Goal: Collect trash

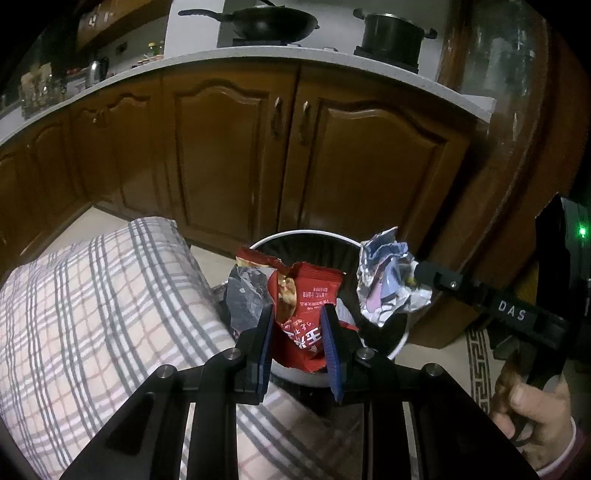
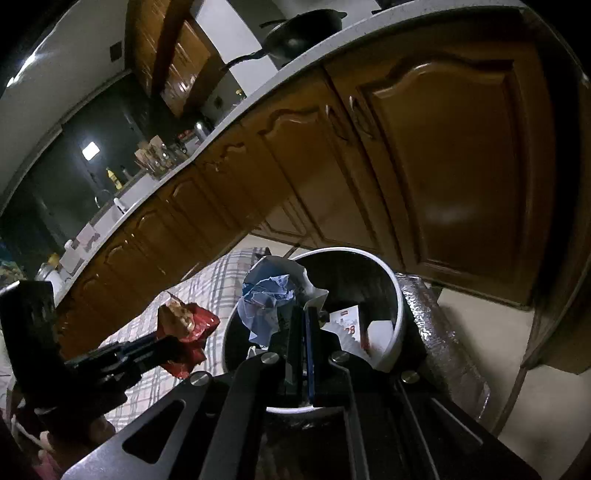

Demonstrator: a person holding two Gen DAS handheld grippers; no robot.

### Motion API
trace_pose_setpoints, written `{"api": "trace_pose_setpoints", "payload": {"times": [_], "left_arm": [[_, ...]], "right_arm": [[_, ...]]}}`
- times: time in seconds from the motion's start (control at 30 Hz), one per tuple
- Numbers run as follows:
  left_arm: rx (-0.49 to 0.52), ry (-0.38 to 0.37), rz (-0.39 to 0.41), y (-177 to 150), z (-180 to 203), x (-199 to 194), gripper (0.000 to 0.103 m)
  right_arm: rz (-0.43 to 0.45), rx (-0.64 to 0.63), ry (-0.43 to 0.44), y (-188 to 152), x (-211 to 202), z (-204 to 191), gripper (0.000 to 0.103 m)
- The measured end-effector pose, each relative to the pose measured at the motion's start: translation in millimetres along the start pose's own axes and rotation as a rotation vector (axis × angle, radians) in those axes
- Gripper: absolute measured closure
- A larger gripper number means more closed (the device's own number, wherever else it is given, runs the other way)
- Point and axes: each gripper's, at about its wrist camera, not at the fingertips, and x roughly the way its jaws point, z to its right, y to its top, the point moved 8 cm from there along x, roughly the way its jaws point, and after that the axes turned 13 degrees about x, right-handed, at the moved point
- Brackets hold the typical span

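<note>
Red foil crumples between the blue pads of the left tool point(image 1: 297, 325), which clamps a torn snack wrapper point(image 1: 306, 314) above the near rim of a white bin point(image 1: 400, 341). Beside it, the right tool point(image 1: 415, 275) pinches a crushed silver-and-blue wrapper point(image 1: 388, 280) over the same bin. Only the left view shows the wok point(image 1: 266, 22) and pot point(image 1: 391, 33) on the kitchen desk point(image 1: 258, 61), and a plaid cushion point(image 1: 92, 314). Only the right view looks into the bin point(image 2: 397, 317), where white paper scraps point(image 2: 349, 326) lie. The bin's bottom is hidden behind the closed right tool point(image 2: 301, 332); the wrapper's print is unreadable.
</note>
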Motion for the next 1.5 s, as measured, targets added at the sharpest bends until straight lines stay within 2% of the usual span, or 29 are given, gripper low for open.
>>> {"api": "trace_pose_setpoints", "payload": {"times": [0.5, 0.63, 0.67, 0.73, 0.8, 0.87, 0.93, 1.0, 1.03, 1.1, 1.17, 1.27, 1.5], "left_arm": [[-0.027, -0.035, -0.058, 4, -5, 37, 0.077], [-0.017, -0.04, -0.063, 5, -4, 43, 0.064], [-0.011, -0.033, -0.064, 5, -3, 43, 0.061], [-0.007, -0.035, -0.067, 5, -4, 45, 0.059], [-0.012, -0.026, -0.068, 3, -6, 44, 0.055], [-0.023, -0.021, -0.065, 0, -9, 41, 0.05], [-0.033, -0.009, -0.06, -5, -12, 35, 0.047], [-0.051, 0.005, -0.049, -11, -16, 27, 0.041], [-0.059, 0.014, -0.042, -14, -18, 23, 0.036], [-0.075, 0.033, -0.019, -18, -20, 12, 0.031], [-0.096, 0.052, 0.004, -25, -24, 0, 0.025], [-0.14, 0.069, 0.033, -39, -30, -19, 0.023], [-0.215, 0.09, 0.066, -71, -36, -56, 0.023]], "right_arm": [[-0.03, -0.004, -0.058, 9, 24, 12, 0.102], [-0.041, 0.001, -0.068, 11, 32, 14, 0.101], [-0.043, 0.004, -0.068, 11, 33, 15, 0.097], [-0.047, 0.01, -0.07, 13, 37, 16, 0.096], [-0.057, 0.025, -0.069, 13, 40, 20, 0.09], [-0.057, 0.044, -0.061, 11, 40, 22, 0.071], [-0.053, 0.05, -0.05, 9, 38, 23, 0.061], [-0.052, 0.056, -0.044, 6, 36, 22, 0.058], [-0.05, 0.06, -0.037, 4, 35, 22, 0.052], [-0.039, 0.065, -0.023, 1, 30, 18, 0.04], [-0.015, 0.068, -0.003, -3, 21, 12, 0.021], [0.01, 0.074, 0.02, -7, 11, 2, 0.011], [0.064, 0.041, 0.036, -27, -16, -23, 0.005]]}}
